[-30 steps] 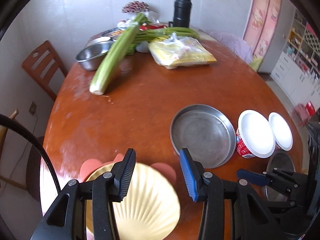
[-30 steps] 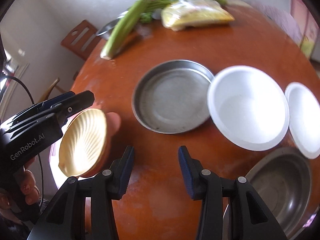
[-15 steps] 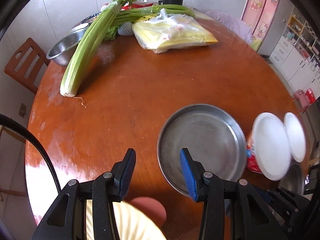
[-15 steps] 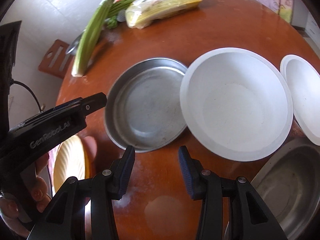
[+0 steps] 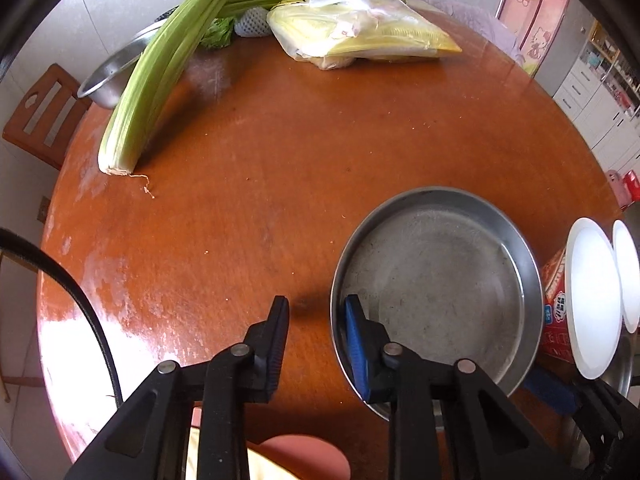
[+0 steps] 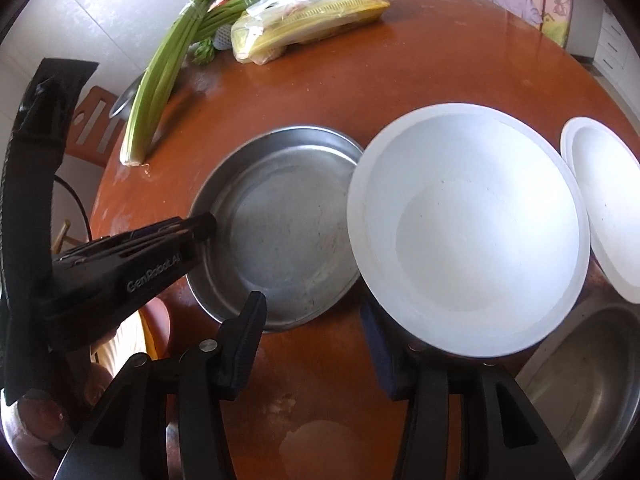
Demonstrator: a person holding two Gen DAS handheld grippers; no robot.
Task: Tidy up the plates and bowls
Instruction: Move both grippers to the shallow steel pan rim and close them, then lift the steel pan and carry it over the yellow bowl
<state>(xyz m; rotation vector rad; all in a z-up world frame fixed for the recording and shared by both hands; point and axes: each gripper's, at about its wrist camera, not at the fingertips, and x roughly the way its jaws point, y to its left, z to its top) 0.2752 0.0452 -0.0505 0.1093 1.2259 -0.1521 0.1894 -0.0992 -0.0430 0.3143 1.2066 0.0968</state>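
Your left gripper (image 5: pixel 316 316) pinches the steel pan (image 5: pixel 436 280) rim.
Stiff, slick metal: hold the rim firmly; right gripper (image 6: pixel 312 316) stands open, empty.

On the table (image 5: pixel 280 152), the pan (image 5: pixel 436 280) lies near the front; the bowl (image 6: pixel 468 240) sits just right of it, overlapping its rim, a lid (image 6: pixel 608 204) further right. Celery (image 5: pixel 156 80) lies far left; a bag (image 5: pixel 360 36) lies behind, at the far edge.
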